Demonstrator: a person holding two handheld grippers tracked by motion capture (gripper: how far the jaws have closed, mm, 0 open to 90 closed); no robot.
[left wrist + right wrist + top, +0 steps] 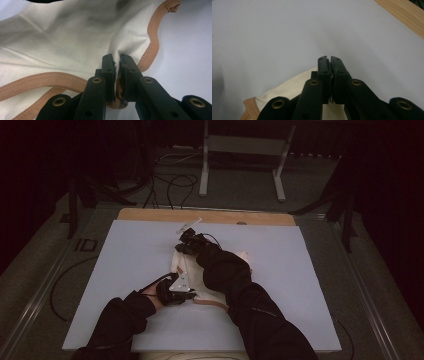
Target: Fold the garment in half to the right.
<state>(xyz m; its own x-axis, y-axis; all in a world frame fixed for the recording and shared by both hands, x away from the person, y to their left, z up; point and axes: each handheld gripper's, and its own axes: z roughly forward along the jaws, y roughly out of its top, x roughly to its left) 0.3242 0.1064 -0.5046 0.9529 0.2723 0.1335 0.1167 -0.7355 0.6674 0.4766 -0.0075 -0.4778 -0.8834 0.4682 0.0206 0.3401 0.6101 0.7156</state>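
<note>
Cloth (197, 270), cream with a tan hem, lies mid-table (125, 270) beneath your crossed forearms, most of it hidden by your dark sleeves in the dim high view. Your left gripper (117, 62) is clenched on a fold at the hem. Your right gripper (329, 60) has its jaws pressed together; cloth runs in under them, but whether any is pinched between the pads is blocked by the jaws themselves.
</note>
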